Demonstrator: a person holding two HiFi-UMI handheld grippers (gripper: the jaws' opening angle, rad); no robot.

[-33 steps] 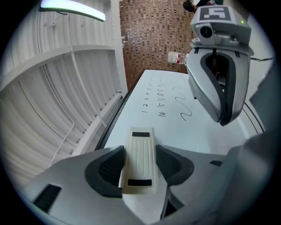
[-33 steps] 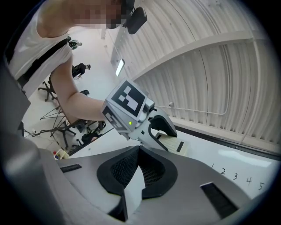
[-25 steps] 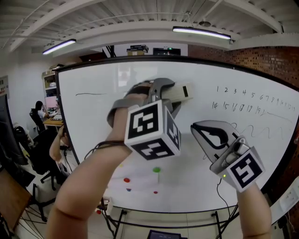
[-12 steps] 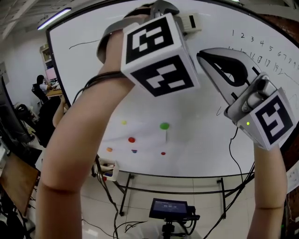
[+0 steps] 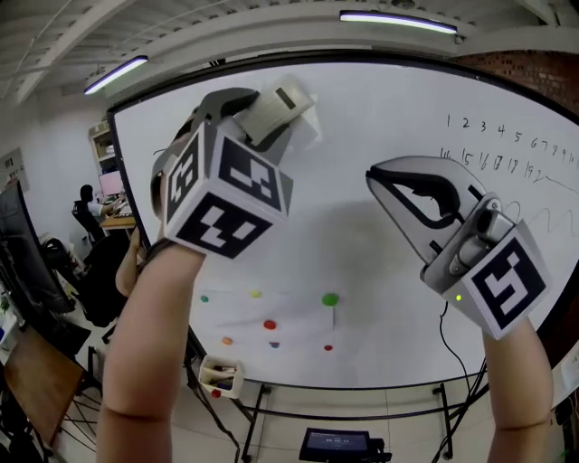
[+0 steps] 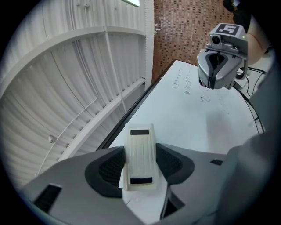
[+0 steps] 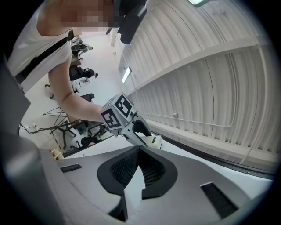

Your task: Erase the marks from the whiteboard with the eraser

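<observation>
Left gripper (image 6: 141,166) has its jaws pinching the one eraser (image 5: 277,107), up by the top edge of the whiteboard (image 5: 380,118), and its marker cube blocks a chunk of the board. Right gripper (image 7: 139,151) has its jaws pressed together on nothing, just left of a squiggle (image 5: 543,217). There are two rows of numbers (image 5: 507,137) far right, seven coloured magnets (image 5: 330,298) lower down by my count, and two ceiling lights (image 5: 398,17).

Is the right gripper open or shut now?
Shut. In the right gripper view, the tips of the right gripper meet, and nothing is between them.
</observation>
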